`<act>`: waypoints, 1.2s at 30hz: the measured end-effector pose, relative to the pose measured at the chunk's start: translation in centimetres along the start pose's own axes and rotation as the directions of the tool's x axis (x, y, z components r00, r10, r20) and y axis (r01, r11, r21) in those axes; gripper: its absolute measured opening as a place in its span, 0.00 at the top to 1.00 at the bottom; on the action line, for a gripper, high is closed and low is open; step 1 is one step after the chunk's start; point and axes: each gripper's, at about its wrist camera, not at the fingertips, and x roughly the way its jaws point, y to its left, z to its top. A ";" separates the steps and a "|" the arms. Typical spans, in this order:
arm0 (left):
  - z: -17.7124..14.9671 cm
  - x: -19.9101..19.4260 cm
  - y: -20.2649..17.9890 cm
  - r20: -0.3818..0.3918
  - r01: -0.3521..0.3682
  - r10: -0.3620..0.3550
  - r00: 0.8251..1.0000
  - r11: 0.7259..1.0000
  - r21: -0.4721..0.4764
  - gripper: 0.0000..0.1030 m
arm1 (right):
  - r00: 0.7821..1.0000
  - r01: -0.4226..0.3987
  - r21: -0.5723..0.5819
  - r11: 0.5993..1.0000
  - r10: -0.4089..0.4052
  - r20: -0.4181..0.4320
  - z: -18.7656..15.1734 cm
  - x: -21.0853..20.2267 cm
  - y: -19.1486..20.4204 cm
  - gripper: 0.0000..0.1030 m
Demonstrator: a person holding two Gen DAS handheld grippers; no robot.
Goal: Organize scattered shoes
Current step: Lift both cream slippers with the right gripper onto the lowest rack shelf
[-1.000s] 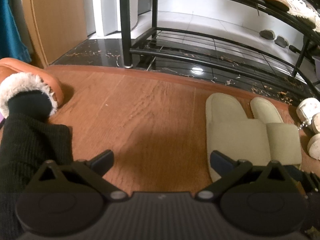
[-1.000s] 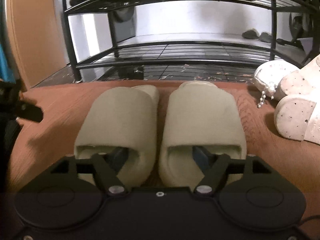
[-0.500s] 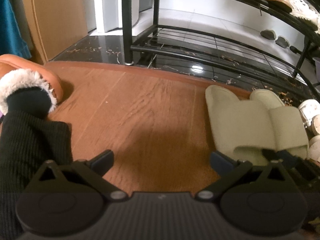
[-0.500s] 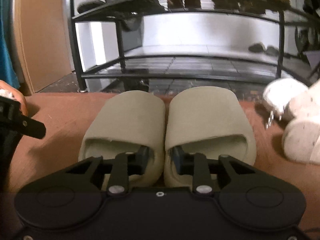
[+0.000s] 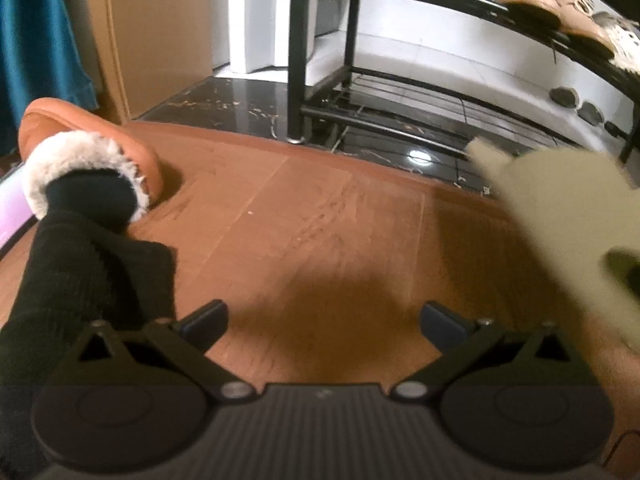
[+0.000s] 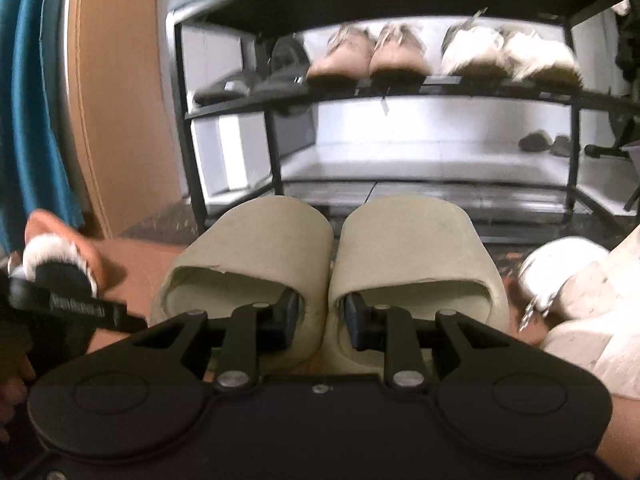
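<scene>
Foamy beige slippers (image 6: 332, 256) look light and squishy, so pinching both inner walls together seems right; right gripper (image 6: 320, 320) is clamped on exactly that, pair lifted off the wooden floor (image 5: 304, 216); left gripper (image 5: 324, 320) sits wide apart, empty; shoe rack (image 6: 400, 90) already holds several pairs, bottom shelf bare.

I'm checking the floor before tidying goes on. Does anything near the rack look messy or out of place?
Yes. Pale debris litters the dark floor beneath the black shoe rack. White shoes lie jumbled on the mat instead of shelved. The beige slippers are not astray: the right gripper pinches their inner walls together.
</scene>
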 end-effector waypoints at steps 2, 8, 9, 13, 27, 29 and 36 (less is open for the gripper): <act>0.0 0.0 0.0 -0.001 -0.004 0.004 1.000 1.000 -0.003 0.01 | 0.999 0.003 0.018 1.000 -0.004 0.040 1.5 -1.1 -0.5 0.75; -0.1 0.1 -0.3 -0.005 -0.014 0.014 1.000 1.000 0.019 0.01 | 0.992 0.004 0.016 1.000 -0.006 0.123 4.3 -3.9 -1.6 0.75; -0.1 0.1 -0.4 -0.004 -0.015 0.015 1.000 1.000 0.017 0.01 | 0.992 -0.004 0.008 1.000 0.003 0.126 4.5 -4.3 -1.8 0.75; 0.1 -0.4 -0.4 0.012 -0.019 0.019 1.000 1.000 0.016 0.01 | 0.996 -0.040 -0.003 0.999 0.041 0.079 4.6 -4.1 -2.2 0.75; 0.4 -3.1 -1.5 0.124 0.024 -0.043 0.991 0.987 0.157 0.01 | 0.999 0.012 0.247 0.969 -0.003 -0.036 6.8 15.4 2.4 0.75; 0.5 -3.4 -1.3 0.135 0.021 -0.043 0.990 0.986 0.166 0.01 | 0.999 0.037 0.246 0.969 -0.033 -0.021 7.3 19.1 3.6 0.75; 1.9 -3.1 -0.1 0.087 0.071 -0.079 0.993 0.993 0.095 0.01 | 0.995 0.075 0.077 0.994 -0.080 0.059 8.4 29.0 7.9 0.75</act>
